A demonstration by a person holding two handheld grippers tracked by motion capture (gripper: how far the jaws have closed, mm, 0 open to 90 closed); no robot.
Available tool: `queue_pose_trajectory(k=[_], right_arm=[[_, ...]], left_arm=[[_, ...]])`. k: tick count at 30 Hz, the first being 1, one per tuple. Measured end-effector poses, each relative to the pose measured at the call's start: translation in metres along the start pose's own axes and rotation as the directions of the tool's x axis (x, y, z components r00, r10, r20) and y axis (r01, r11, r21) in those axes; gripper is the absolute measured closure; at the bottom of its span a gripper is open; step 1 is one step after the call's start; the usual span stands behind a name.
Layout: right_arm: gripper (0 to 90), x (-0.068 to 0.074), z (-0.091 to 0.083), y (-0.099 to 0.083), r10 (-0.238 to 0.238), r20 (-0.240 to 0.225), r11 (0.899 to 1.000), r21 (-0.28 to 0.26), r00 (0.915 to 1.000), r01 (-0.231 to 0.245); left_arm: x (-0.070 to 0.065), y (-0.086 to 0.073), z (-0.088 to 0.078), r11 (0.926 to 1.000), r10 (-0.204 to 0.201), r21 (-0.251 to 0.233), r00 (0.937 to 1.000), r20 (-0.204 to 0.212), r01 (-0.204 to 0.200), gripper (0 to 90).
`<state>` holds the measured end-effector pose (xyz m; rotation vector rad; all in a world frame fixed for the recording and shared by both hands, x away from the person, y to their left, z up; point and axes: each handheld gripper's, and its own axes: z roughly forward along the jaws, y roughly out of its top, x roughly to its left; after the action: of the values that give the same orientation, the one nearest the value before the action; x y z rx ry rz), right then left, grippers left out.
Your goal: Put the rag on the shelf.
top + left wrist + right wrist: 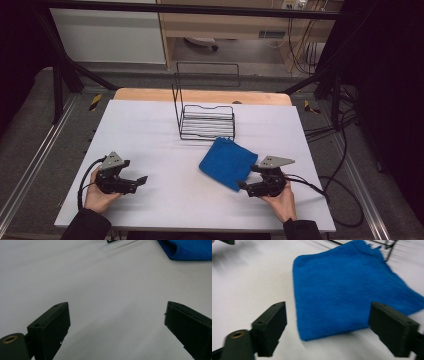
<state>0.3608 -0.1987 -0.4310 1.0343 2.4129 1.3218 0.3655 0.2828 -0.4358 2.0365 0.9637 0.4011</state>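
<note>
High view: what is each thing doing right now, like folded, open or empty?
Cloth: folded, lying flat on the table, not held.
Rack: upright, empty, just behind the cloth.
Left gripper: open, holding nothing, off to the cloth's left.
Right gripper: open, at the cloth's near edge, not gripping it.

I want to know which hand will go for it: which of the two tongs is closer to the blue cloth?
The right tongs: their tips sit right at the blue cloth's near corner, while the left tongs are over bare table.
</note>
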Motion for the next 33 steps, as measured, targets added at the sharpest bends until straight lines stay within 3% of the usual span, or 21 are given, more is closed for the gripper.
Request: queue_pose_trajectory(k=[1, 3, 5, 7, 11, 18, 23, 25, 29, 33], right_arm=[[21.0, 0.0, 0.0, 0.0, 0.0, 0.0, 1.0, 0.0, 1.0, 0.0], [32.8, 0.008, 0.007, 0.002, -0.01, -0.028, 1.0, 0.019, 0.9996, 0.01], [34.9, 0.011, 0.009, 0.002, -0.025, -0.031, 0.999, 0.027, 0.9992, 0.026], [44.1, 0.017, 0.016, 0.002, -0.072, -0.041, 0.995, 0.069, 0.9966, 0.074], [53.9, 0.02, 0.022, 0.0, -0.08, -0.055, 0.99, 0.113, 0.9953, 0.086], [63.0, 0.02, 0.03, -0.004, -0.112, -0.039, 0.981, 0.154, 0.9929, 0.117], [69.1, 0.022, 0.031, -0.004, -0.162, -0.014, 0.973, 0.162, 0.9867, 0.162], [75.8, 0.024, 0.032, -0.003, -0.186, 0.004, 0.968, 0.172, 0.9825, 0.183], [84.1, 0.022, 0.032, -0.001, -0.166, 0.005, 0.971, 0.177, 0.9861, 0.162], [86.1, 0.021, 0.031, 0.001, -0.135, -0.001, 0.975, 0.177, 0.9908, 0.133]], left_arm=[[0.0, 0.0, 0.0, 1.0, 0.0, 0.0, 1.0, 0.0, 0.0, 6.3], [0.0, 0.0, 0.0, 1.0, -0.002, 0.002, 1.0, -0.002, 0.002, 6.5], [0.0, 0.0, 0.0, 1.0, -0.002, 0.003, 1.0, -0.002, 0.002, 6.7], [0.0, 0.0, 0.0, 1.0, 0.0, 0.005, 1.0, -0.004, 0.0, 6.9], [0.0, 0.0, 0.001, 0.9999, 0.005, 0.009, 1.0, -0.006, -0.005, 7.3], [0.0, 0.0, 0.0, 0.9999, 0.003, 0.012, 1.0, -0.009, -0.003, 7.6], [0.0, 0.0, 0.001, 0.9999, 0.004, 0.013, 1.0, -0.008, -0.004, 7.9], [0.0, 0.0, 0.001, 0.9999, 0.005, 0.012, 0.9999, -0.009, -0.005, 8.0], [0.0, 0.0, 0.0, 0.9999, 0.006, 0.014, 0.9999, -0.012, -0.006, 8.1], [0.0, 0.0, 0.0, 0.9999, 0.003, 0.014, 0.9999, -0.012, -0.003, 8.3]])
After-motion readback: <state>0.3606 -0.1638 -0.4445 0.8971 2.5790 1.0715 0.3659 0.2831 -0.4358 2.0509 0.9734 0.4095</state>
